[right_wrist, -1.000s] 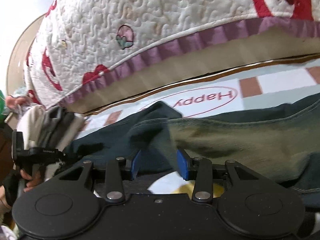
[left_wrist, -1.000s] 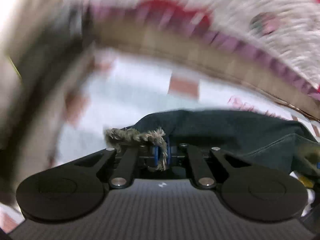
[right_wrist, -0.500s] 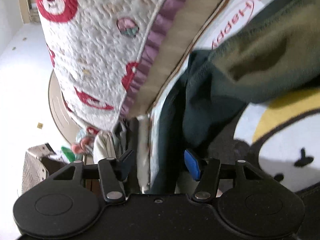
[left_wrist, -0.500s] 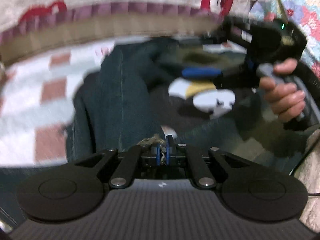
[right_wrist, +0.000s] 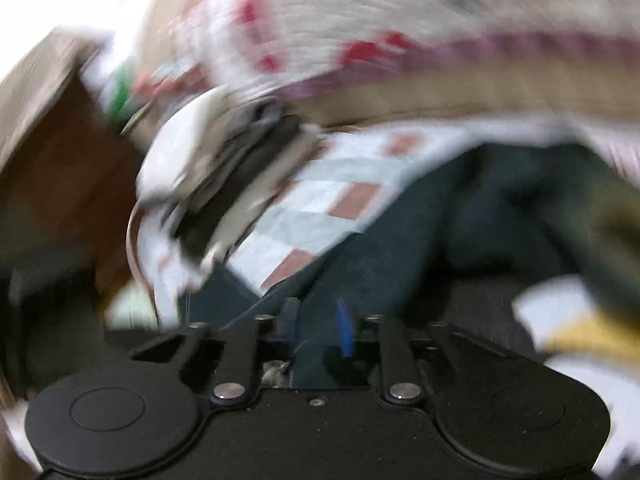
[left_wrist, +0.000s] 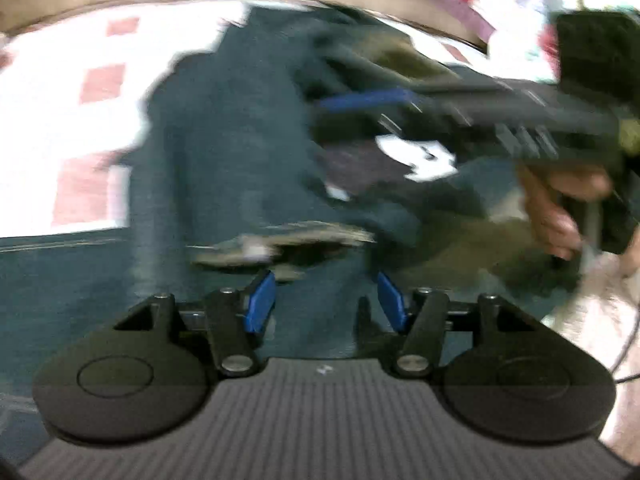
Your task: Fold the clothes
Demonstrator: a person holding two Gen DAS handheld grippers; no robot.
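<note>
Only my left camera shows the hand (left_wrist: 560, 204) carrying the right gripper (left_wrist: 360, 98). My left gripper (left_wrist: 326, 296) has just been opening — jaws apart over the jeans (left_wrist: 224, 160), nothing clamped. Right gripper (right_wrist: 318, 326) has just been closing on a denim fold — blurred, though, above the checked bedsheet (right_wrist: 340, 184).

The left gripper (left_wrist: 326, 298) is pointed steeply downward, and its blue fingers (left_wrist: 260, 302) are seen spread apart, having just been opened, with nothing pressed between them. The right gripper (right_wrist: 318, 330) is held to the right and farther off, gripped by a bare hand (left_wrist: 560, 208). Its fingers (right_wrist: 345, 330) have just been drawn closer; a fold of dark cloth lies between them, though blur hides whether it is pinched.
</note>
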